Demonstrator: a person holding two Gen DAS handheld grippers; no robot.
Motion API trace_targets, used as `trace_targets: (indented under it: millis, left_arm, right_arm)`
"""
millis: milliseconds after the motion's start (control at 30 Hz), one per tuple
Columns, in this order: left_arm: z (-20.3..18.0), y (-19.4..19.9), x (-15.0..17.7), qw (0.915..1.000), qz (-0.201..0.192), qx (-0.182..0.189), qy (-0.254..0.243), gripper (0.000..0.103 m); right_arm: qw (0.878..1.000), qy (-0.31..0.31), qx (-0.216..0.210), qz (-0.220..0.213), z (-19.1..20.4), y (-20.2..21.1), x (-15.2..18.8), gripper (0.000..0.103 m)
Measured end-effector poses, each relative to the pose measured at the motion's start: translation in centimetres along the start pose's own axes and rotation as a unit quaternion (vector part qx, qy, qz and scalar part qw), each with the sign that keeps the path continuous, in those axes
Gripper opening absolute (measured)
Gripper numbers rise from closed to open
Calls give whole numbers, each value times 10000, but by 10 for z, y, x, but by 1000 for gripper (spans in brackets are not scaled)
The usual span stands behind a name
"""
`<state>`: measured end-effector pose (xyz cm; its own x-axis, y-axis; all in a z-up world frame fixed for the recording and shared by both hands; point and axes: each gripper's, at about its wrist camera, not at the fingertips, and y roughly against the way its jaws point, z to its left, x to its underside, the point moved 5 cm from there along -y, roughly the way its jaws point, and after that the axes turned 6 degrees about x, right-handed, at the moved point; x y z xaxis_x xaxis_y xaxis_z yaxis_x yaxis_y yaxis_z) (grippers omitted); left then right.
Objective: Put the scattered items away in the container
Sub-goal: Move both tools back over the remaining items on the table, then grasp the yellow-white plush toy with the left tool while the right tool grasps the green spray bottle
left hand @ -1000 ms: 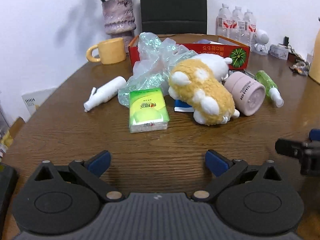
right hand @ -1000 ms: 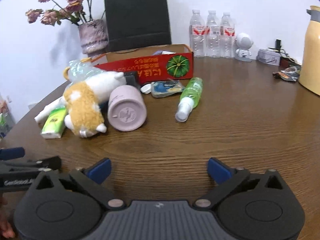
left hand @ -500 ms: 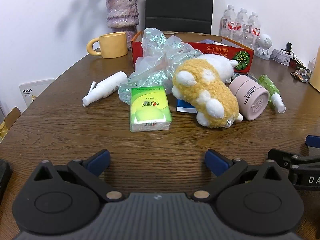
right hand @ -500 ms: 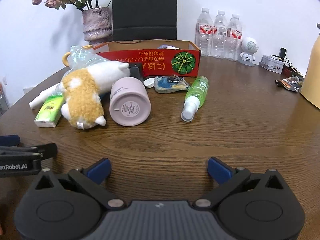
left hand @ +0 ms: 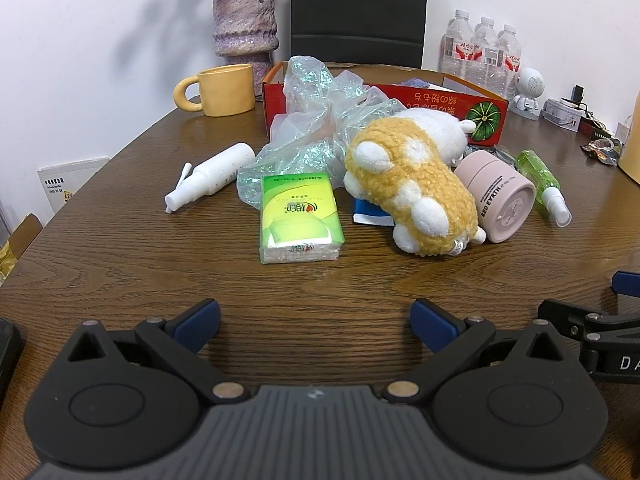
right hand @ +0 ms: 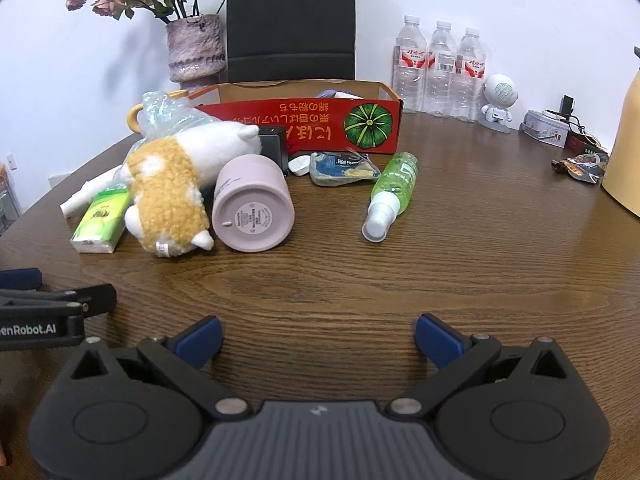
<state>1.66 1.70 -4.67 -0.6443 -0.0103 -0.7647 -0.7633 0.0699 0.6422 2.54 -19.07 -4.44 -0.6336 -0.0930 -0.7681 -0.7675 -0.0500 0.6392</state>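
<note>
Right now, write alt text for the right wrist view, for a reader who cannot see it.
The open right gripper hovers low over a wooden table, holding nothing. Ahead lie a plush toy, pink jar, tissue pack and green spray bottle, in front of a red box. The left gripper shows at the left edge.

Plush toy [left hand: 412, 184]: tan-yellow with white patches. Tissue pack [left hand: 299, 212]: green, yellow. Jar [right hand: 252, 204]: pale pink. Spray bottle [right hand: 392, 188]: translucent green, white cap. Box [right hand: 316, 124]: red, green pumpkin print. Mug [left hand: 224, 90]: mustard yellow. Table [right hand: 440, 272]: dark brown woodgrain.
</note>
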Motion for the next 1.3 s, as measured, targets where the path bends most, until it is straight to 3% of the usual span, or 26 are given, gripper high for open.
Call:
trace_targets:
  millis: [633,700,833,933,1033,1067,1133,1200,1300]
  left_arm:
    - [-2,1,-1,10000,3,3,-14,103]
    - [-7,2,-10,9993,151,338,76,103]
    - [-15,22,-42,9915,-366,1192,361,103]
    - [-25,7,-64,9936,-407,1022,266,103]
    - [-28,-5,-70,9952,-289,901,235,103]
    - [-28,-7,-71,9953,-272,904,213,101]
    - [-28,-12,-72,9954,-239,909,170,80]
    - [-28,-16,-73,9955,-207,915,127,73]
    - [-28,-22,-74,9956,-157,923,61,65]
  right_arm:
    - [10000,6,-6,6,-1,2,1,103]
    - [10000,34,-29,4,-2,2,0,103]
    - [9992,-379,-63,-47,-24,8,-4,100]
    - [9943,-990,-207,-327,-55,10,-23,99]
    - [9942,-1044,76,-263,-74,-10,-48,92]
    - [9941,-1057,94,-222,-77,-20,-57,90]
    - [9937,-1111,53,-118,-82,-39,-74,87]
    - [9937,-1117,-48,35,-83,-63,-91,85]
    - [9957,-869,30,331,-79,-94,-104,64]
